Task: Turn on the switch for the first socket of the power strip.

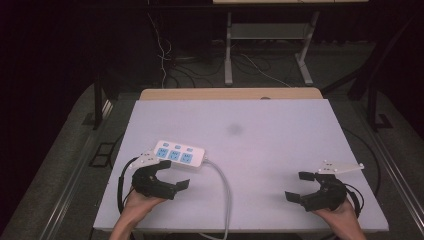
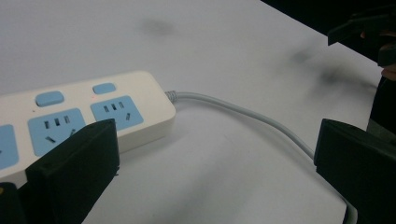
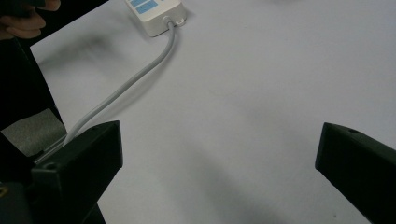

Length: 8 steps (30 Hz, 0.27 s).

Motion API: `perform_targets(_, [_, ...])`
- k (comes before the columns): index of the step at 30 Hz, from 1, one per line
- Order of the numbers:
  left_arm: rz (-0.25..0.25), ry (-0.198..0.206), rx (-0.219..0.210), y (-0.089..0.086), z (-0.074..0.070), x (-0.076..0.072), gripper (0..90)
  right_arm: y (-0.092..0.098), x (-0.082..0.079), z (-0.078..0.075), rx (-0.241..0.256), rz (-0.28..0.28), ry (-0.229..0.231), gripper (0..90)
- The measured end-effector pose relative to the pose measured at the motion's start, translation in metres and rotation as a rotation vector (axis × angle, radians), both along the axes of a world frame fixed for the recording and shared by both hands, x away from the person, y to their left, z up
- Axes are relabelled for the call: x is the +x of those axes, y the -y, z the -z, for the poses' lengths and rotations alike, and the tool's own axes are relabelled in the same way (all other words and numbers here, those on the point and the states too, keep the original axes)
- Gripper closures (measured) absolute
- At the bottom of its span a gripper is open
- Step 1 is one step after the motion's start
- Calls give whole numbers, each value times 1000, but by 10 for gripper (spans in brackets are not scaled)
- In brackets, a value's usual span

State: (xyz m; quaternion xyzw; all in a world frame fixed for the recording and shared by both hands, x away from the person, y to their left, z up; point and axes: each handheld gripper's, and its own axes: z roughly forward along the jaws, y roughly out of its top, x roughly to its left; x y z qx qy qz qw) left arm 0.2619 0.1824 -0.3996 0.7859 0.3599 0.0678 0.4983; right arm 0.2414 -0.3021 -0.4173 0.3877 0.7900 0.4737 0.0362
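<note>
White foam-topped table [image 1: 280, 150] takes up most of the scene. Cream power strip [image 1: 179, 154] with blue sockets lies near-left, its grey cable [image 1: 226, 187] running off the near edge. Left gripper [image 1: 170, 173] sits just beside the strip's near side, jaws wide apart, nothing held. Right gripper [image 1: 304, 186] rests near-right, well apart from the strip, jaws also spread, empty. Looks like the approach step; next move likely needs the left claw to close around the strip.
</note>
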Motion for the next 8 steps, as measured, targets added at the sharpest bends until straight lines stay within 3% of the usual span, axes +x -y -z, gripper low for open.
perform_targets(8, [4, -3, 0, 3, 9, -4, 0, -1, -1, 0, 8, 0, -5, 3])
